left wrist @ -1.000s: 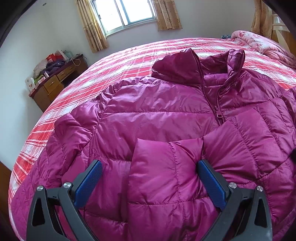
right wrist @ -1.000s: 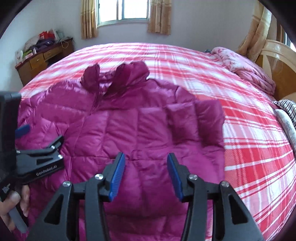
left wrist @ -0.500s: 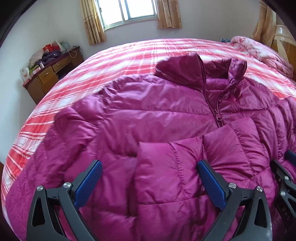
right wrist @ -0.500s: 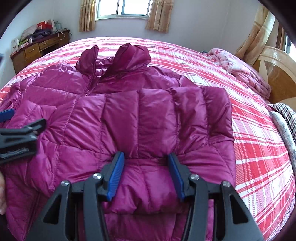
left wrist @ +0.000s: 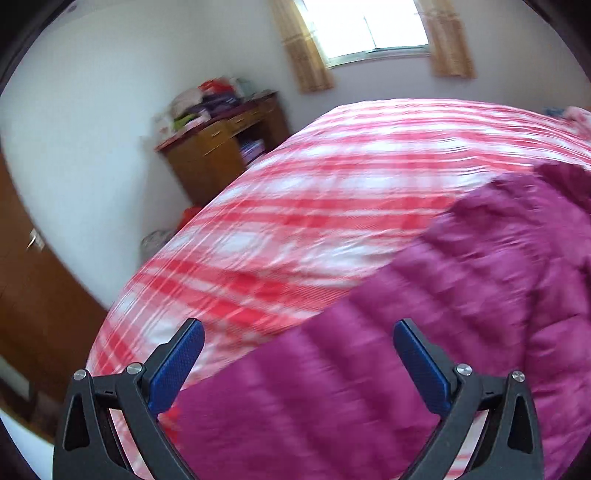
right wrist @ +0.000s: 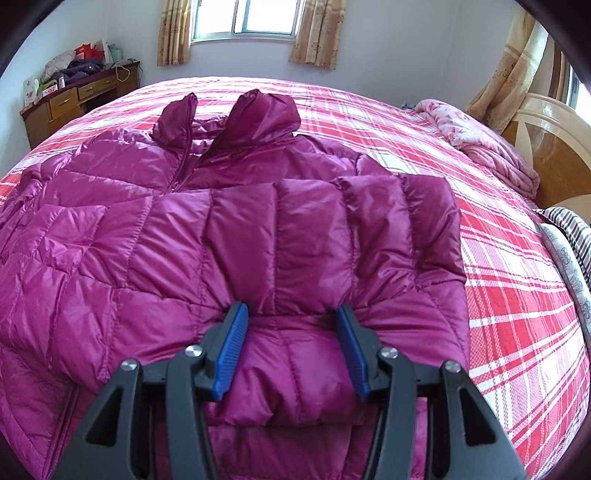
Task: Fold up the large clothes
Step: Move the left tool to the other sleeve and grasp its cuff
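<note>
— Magenta quilted nylon fills the near view: the puffer jacket (right wrist: 229, 236) lies front-up on the bed, one sleeve (right wrist: 332, 229) folded across its chest. What are the grippers doing?

— The right gripper (right wrist: 291, 354) has its jaws spread and grips nothing; its blue pads (right wrist: 231, 350) straddle a padded ridge near the hem. The left gripper (left wrist: 297, 363) is also wide apart and empty, over the jacket's left edge where fabric meets bedspread. That view is motion-blurred.

— So which step?

— Sleeves look tucked in, I judge; the body fold seems next. That calls for pinching the slippery hem on both sides and lifting evenly toward the collar (right wrist: 236, 122).

— And beyond?

— Red-and-white plaid bedspread (right wrist: 517, 295), a crumpled pink quilt (right wrist: 480, 140) by the wooden headboard (right wrist: 554, 147), a cluttered wooden desk (right wrist: 74, 99), and a curtained window (right wrist: 247, 18).
</note>
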